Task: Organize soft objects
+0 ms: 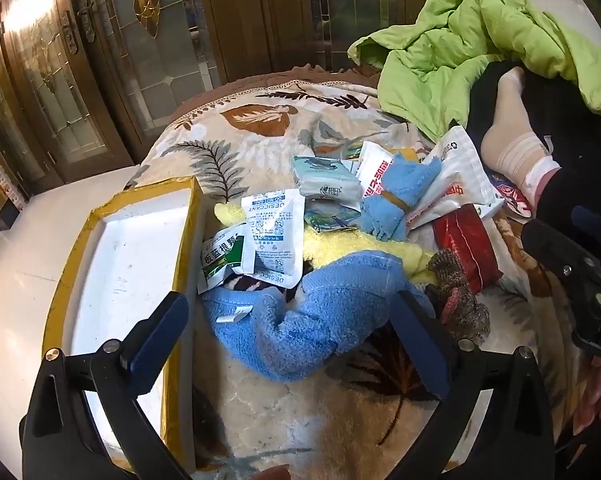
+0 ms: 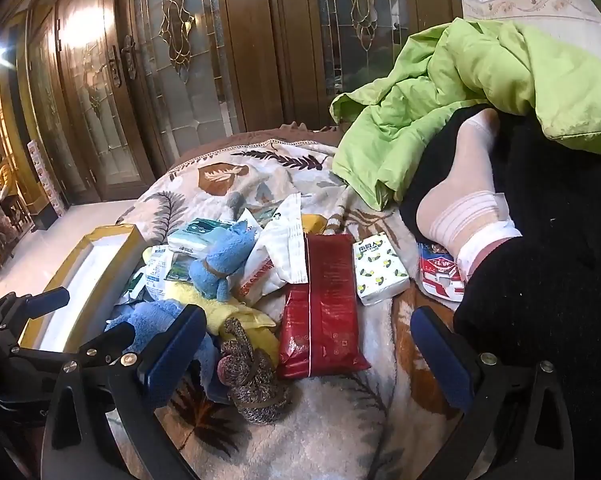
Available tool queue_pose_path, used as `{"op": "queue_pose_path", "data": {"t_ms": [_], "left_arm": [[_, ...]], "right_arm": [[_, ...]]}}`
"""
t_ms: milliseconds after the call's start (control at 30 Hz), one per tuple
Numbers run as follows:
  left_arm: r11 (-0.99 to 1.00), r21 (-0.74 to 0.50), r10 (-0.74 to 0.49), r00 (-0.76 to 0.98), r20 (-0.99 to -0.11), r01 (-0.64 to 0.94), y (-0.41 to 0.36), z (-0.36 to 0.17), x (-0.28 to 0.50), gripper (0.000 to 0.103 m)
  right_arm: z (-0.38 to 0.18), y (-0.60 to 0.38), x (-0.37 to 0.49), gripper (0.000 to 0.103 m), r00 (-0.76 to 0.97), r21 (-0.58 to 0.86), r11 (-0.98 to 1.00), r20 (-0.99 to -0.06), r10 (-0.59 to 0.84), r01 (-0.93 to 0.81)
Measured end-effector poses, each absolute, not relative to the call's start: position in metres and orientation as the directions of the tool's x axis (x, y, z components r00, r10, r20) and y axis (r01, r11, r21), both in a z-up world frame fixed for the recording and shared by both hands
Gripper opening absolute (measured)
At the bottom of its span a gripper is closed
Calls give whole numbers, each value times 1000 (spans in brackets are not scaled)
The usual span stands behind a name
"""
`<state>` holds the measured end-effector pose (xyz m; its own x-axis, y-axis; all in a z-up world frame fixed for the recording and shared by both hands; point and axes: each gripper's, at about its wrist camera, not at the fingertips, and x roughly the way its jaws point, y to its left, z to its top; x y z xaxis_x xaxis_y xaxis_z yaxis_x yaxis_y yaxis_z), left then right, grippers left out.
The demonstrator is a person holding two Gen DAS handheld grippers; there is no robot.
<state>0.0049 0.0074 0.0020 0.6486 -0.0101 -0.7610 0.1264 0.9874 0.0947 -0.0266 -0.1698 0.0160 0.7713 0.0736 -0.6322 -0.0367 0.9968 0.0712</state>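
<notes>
Your left gripper (image 1: 292,344) open, fingers straddling blue towel (image 1: 300,316) at lower centre. Your right gripper (image 2: 304,352) open above brown knit bundle (image 2: 252,384). Only right view shows patterned tissue pack (image 2: 380,272) right of red pouch (image 2: 320,312). Empty tray (image 1: 132,264) left; bare blanket (image 2: 340,432) bottom centre.

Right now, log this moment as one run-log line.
left gripper: open, over blue towel | right gripper: open, empty, near red packet | tray: empty

Fluffy blue terry towel (image 1: 300,312), glossy red packet (image 2: 320,312)
</notes>
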Motion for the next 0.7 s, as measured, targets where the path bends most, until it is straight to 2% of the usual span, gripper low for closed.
{"op": "queue_pose_path", "data": {"t_ms": [433, 700], "left_arm": [[991, 79, -6, 642, -767, 104, 15, 2, 13, 101], [992, 79, -4, 639, -770, 102, 16, 1, 17, 101]], "right_arm": [[32, -159, -15, 103, 794, 13, 996, -603, 76, -86], [22, -155, -14, 103, 776, 17, 996, -625, 78, -87]]}}
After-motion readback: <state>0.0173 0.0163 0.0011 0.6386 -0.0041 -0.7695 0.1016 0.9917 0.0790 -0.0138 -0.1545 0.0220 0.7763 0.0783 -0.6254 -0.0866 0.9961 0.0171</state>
